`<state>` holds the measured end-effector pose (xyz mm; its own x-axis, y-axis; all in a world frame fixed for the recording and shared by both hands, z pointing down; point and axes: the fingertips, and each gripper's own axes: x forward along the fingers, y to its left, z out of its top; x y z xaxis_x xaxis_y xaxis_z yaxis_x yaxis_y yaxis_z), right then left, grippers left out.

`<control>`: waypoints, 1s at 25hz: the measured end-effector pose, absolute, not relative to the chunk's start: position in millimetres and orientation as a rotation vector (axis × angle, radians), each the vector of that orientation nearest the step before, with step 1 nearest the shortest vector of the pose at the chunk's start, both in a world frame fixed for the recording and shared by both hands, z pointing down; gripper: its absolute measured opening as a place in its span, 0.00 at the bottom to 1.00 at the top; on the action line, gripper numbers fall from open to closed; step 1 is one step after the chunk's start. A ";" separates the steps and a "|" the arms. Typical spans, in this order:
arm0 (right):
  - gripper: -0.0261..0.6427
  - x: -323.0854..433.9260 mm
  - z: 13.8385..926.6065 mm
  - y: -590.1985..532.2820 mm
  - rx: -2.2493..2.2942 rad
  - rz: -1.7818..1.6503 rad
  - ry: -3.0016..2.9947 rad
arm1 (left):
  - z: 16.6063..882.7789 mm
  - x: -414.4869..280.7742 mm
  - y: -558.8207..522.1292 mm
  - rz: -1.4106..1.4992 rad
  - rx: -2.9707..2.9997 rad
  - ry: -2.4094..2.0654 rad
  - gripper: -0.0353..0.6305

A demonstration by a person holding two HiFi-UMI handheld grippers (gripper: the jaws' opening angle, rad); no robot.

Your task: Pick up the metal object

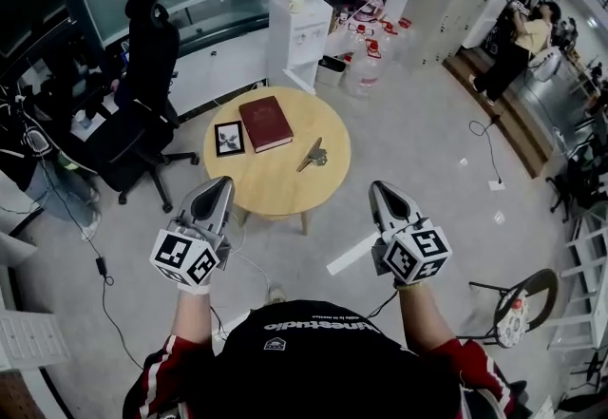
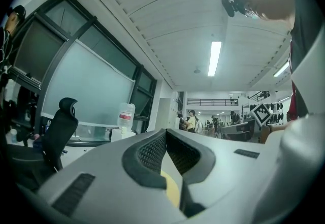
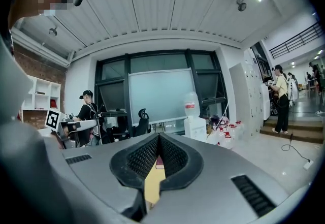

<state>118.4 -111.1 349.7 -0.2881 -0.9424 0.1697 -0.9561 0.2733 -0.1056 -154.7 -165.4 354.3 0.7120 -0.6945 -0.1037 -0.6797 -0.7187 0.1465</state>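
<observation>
The metal object (image 1: 313, 157) is a small grey piece lying on the right part of a round wooden table (image 1: 275, 184). A red book (image 1: 265, 123) and a small framed picture (image 1: 229, 138) lie to its left. My left gripper (image 1: 223, 182) and right gripper (image 1: 380, 187) hang in the air in front of the table, well short of the object, both shut and empty. In the left gripper view the jaws (image 2: 165, 130) meet at the tips. The right gripper (image 3: 159, 135) is closed too, with a strip of the table (image 3: 151, 182) and the book (image 3: 159, 163) showing behind.
A black office chair (image 1: 142, 75) stands left of the table. Behind it are a water dispenser (image 1: 299, 18) and several water bottles (image 1: 366, 56). A person (image 1: 518, 47) stands far right. A round-backed chair (image 1: 518, 303) sits at lower right; cables lie on the floor.
</observation>
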 end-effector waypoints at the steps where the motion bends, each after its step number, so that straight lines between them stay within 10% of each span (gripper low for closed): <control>1: 0.07 115.1 350.6 -117.9 1.835 0.292 -2.443 | 355.4 -155.3 -174.7 -0.234 2.819 -1.122 0.08; 25: 0.07 171.8 356.1 -224.1 1.838 0.203 -2.396 | 360.9 -54.4 -273.2 -0.175 2.887 -0.997 0.08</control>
